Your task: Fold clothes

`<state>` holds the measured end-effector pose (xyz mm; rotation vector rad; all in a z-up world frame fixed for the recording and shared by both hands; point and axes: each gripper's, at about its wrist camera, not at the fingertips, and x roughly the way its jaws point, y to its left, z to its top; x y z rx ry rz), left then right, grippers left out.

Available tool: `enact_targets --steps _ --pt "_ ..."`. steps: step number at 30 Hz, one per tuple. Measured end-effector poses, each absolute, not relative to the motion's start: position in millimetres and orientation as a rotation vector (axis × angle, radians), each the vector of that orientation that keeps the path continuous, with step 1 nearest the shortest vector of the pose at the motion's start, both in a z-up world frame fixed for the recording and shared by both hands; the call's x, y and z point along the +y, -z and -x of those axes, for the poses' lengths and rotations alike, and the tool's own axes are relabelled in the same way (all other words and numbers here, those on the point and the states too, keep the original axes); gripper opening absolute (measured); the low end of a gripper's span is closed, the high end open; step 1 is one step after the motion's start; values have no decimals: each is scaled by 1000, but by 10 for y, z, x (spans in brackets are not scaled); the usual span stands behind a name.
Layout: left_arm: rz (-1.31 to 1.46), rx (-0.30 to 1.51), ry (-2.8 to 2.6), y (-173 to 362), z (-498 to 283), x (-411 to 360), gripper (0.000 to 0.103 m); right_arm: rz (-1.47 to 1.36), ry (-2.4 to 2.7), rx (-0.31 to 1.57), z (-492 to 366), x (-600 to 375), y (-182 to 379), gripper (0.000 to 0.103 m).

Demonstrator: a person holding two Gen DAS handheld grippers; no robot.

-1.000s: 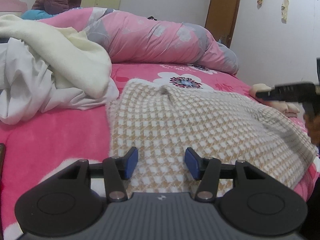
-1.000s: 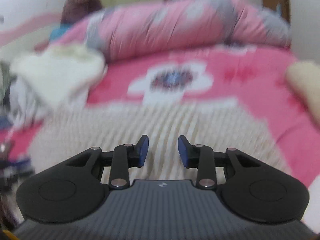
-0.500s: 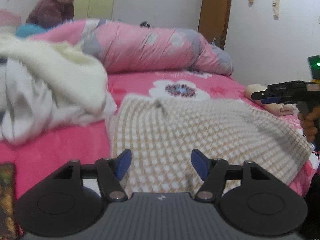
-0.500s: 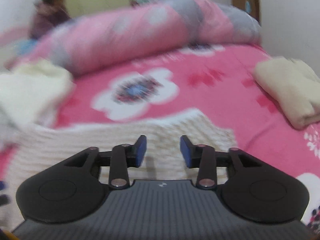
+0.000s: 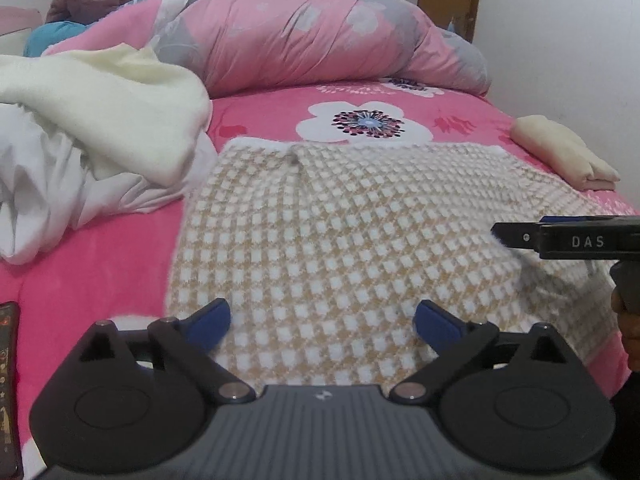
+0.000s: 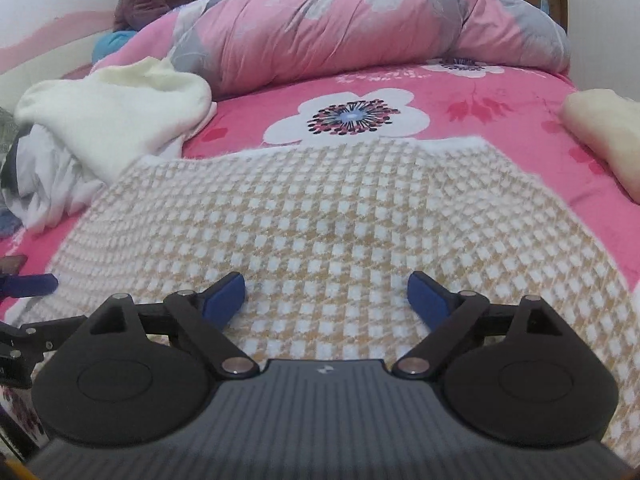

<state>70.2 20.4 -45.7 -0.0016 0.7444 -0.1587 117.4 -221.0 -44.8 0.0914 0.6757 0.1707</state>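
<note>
So, far left there's a heap (image 5: 92,140) of unfolded stuff, a cream fleece on top of white cloth, and its edge sits just beside the top left corner of the sweater (image 5: 340,232). That's risk number 1 imo: fold anything toward that side and the pile could get caught in the fold, or the sweater edge ends up riding up on it.

The sweater itself, tan and white check knit, lies flat across the middle of the pink bed (image 5: 100,264), near edge right under both cameras.

Left gripper (image 5: 322,322): jaws have just been opening and now stand wide, hovering over the near hem with nothing pinched between the pads. Right gripper (image 6: 326,294): same deal, jaws just spread wide over the knit, not clamped on anything. In the left view you can see it from the side, out over the sweater's right part.

Risk 2: the knit looks thick and fuzzy, so a bite from above might grab only the top layer, and the fold would drag crooked. Also if 1 gripper gets a grip and the other misses, the whole thing would skew across the slippery blanket.

Over on the right a folded cream piece (image 5: 568,156) sits near the sweater's far right corner. A wide swing that way could knock it out of shape.
</note>
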Motion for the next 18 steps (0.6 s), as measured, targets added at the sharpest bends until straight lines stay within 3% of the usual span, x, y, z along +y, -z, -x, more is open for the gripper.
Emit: enact_targets --steps 2,4,18 --pt "16 752 150 452 -697 203 103 -97 -165 682 -1174 -2197 440 93" --pt "26 760 141 443 -693 206 103 -115 -179 688 -1184 -2200 439 102" --pt "10 853 9 387 -753 35 103 -146 -233 655 -1112 -2262 467 102"
